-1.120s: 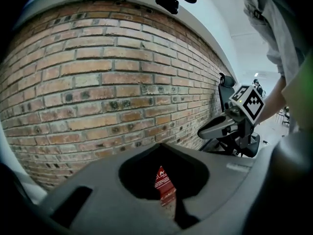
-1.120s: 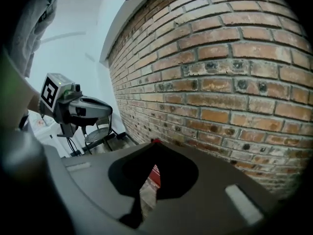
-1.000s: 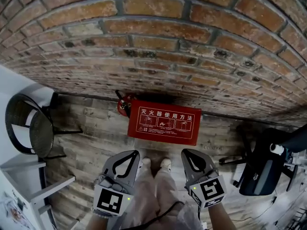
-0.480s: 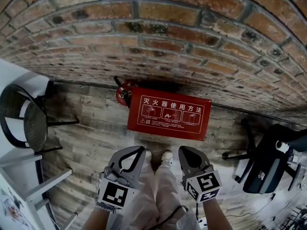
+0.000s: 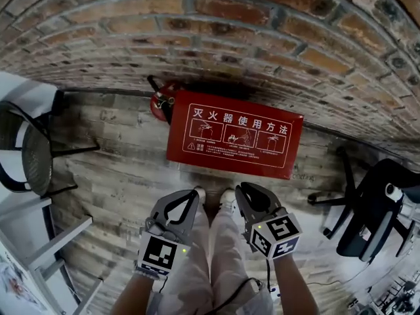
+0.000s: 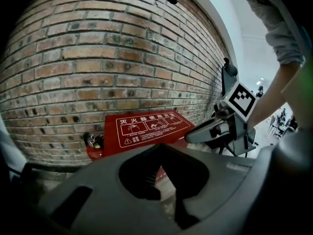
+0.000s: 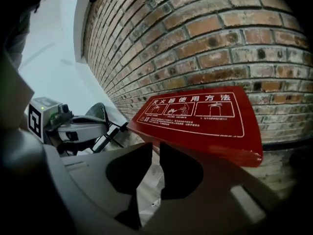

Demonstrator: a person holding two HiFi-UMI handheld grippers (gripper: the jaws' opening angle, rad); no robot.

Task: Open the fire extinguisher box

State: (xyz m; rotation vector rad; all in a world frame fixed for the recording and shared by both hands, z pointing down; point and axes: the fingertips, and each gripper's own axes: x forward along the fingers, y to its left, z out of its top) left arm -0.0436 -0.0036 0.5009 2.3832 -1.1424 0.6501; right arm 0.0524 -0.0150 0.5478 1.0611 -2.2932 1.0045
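Red box [image 5: 234, 134] lid down on the floor [image 5: 118, 169] at its wall [image 5: 230, 38] edge, left gripper [image 5: 194, 192] jaws together, empty, right gripper [image 5: 241, 188] jaws opening, narrow gap, empty, both near the box, not touching

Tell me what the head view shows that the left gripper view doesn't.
Only the head view shows the black mesh chair at the left and the person's legs. Only the left gripper view shows the person's sleeve overhead. Both show the brick wall, the red box with its lid down, the extinguisher beside it, and the right gripper, its jaws opening with nothing between them.
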